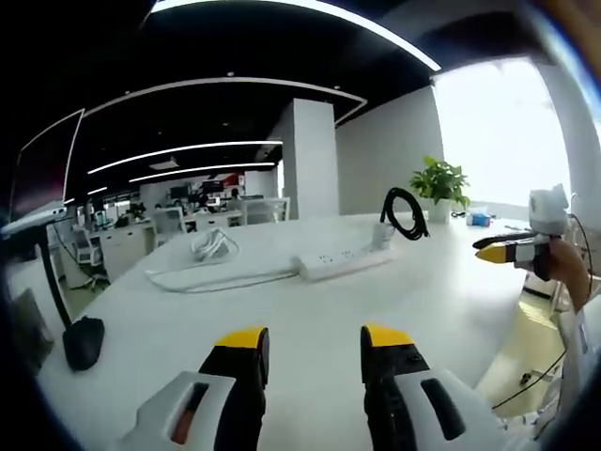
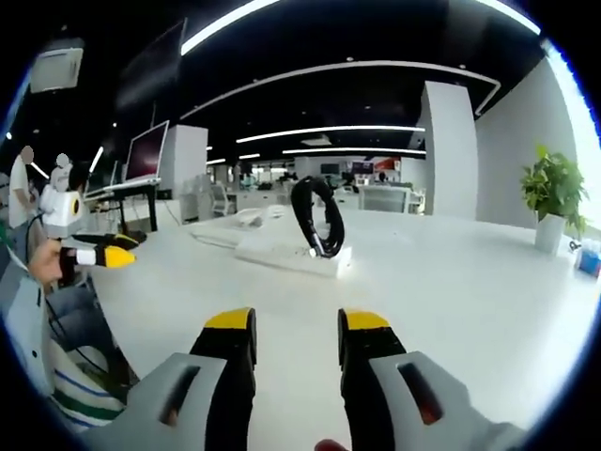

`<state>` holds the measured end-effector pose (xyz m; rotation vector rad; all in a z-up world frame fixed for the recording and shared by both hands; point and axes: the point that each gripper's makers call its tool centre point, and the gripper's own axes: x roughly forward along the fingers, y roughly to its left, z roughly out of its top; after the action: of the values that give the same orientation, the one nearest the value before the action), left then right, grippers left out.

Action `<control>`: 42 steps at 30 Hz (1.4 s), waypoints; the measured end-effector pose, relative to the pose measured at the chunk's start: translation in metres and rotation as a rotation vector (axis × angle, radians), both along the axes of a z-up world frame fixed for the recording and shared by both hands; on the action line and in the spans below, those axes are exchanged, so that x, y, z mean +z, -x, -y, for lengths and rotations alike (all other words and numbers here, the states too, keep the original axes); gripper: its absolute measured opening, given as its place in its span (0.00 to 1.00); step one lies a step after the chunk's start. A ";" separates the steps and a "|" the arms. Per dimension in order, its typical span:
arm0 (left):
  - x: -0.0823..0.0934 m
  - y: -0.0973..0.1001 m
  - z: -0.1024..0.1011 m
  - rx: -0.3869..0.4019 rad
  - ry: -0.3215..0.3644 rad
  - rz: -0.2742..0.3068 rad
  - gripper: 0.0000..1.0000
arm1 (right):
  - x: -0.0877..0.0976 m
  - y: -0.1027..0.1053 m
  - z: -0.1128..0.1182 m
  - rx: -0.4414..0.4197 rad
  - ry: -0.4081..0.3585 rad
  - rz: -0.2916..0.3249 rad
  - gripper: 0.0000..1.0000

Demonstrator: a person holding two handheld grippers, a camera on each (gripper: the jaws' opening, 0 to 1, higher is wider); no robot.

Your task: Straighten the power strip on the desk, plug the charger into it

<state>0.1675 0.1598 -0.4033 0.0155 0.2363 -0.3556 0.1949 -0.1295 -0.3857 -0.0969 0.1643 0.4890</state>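
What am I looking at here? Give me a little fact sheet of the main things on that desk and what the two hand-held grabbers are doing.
surface: white desk
power strip: white power strip lying flat, its cord trailing away toward a loose coil
charger: white charger standing at one end of the strip, black cable looped above it; whether it is plugged in is unclear
plant: potted plant near the desk's far edge
left gripper: left gripper jaws apart, holding nothing, above bare desk
right gripper: right gripper jaws apart, holding nothing, short of the strip

White power strip [image 1: 344,262], seemingly black cable [image 1: 405,212].
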 end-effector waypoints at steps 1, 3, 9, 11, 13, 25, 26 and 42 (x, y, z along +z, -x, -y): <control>0.000 0.001 -0.001 0.005 -0.001 0.000 0.40 | -0.001 0.000 0.000 -0.002 -0.001 -0.004 0.35; 0.000 0.002 -0.004 0.016 0.000 -0.001 0.42 | -0.004 0.001 -0.001 -0.004 -0.005 -0.020 0.36; -0.001 0.005 -0.012 0.049 -0.011 0.002 0.45 | -0.008 0.002 -0.004 -0.006 -0.015 -0.030 0.37; -0.001 0.006 -0.015 0.068 -0.011 0.011 0.44 | -0.010 0.002 -0.003 -0.014 -0.015 -0.033 0.38; 0.003 0.006 -0.021 0.110 -0.053 0.053 0.44 | -0.010 0.002 -0.002 -0.021 -0.012 -0.031 0.38; 0.006 0.008 -0.021 0.115 -0.052 0.082 0.43 | -0.010 0.003 0.000 -0.037 -0.012 -0.011 0.39; 0.006 0.008 -0.023 0.118 -0.053 0.083 0.44 | -0.011 0.003 -0.001 -0.038 -0.014 -0.016 0.40; 0.008 0.010 -0.028 0.139 -0.032 0.101 0.48 | -0.014 0.001 -0.004 -0.042 0.001 -0.026 0.45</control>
<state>0.1571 0.1881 -0.3958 0.0484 0.1427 -0.2119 0.1940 -0.1258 -0.3994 -0.0877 0.1914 0.4490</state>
